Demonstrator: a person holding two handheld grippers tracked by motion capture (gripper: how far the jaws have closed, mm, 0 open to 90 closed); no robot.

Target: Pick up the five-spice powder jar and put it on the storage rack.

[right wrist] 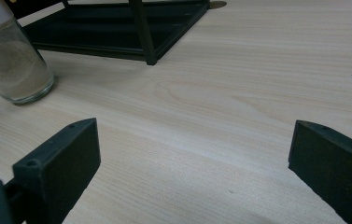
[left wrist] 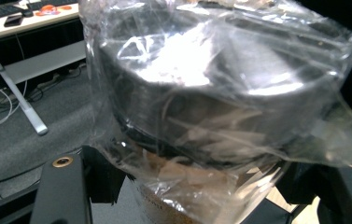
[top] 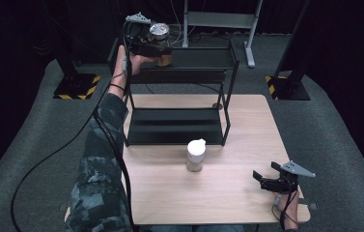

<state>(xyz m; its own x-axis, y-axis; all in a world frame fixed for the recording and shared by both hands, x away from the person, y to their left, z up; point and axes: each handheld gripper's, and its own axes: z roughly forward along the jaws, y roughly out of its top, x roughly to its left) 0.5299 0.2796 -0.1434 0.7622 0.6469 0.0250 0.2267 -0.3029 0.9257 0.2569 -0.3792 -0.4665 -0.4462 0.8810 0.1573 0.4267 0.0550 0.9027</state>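
Observation:
My left gripper (top: 156,47) is raised over the left end of the black rack's top shelf (top: 203,58). It is shut on a jar (top: 161,34) with a shiny metal lid and a brown body, wrapped in clear plastic. In the left gripper view the wrapped jar (left wrist: 201,93) sits very close, gripped between the two black jaws of the left gripper (left wrist: 206,186). A second jar (top: 195,155) with a white lid and pale powder stands on the table in front of the rack, also seen as the glass jar (right wrist: 12,70). My right gripper (top: 266,179) rests open near the table's front right corner, the right gripper (right wrist: 192,163) holding nothing.
The two-tier black wire rack (top: 179,126) stands at the back of the wooden table (top: 218,198); its lower shelf (right wrist: 117,23) is bare. A desk frame (top: 218,19) and stand bases sit on the grey carpet behind. Cables trail from both grippers.

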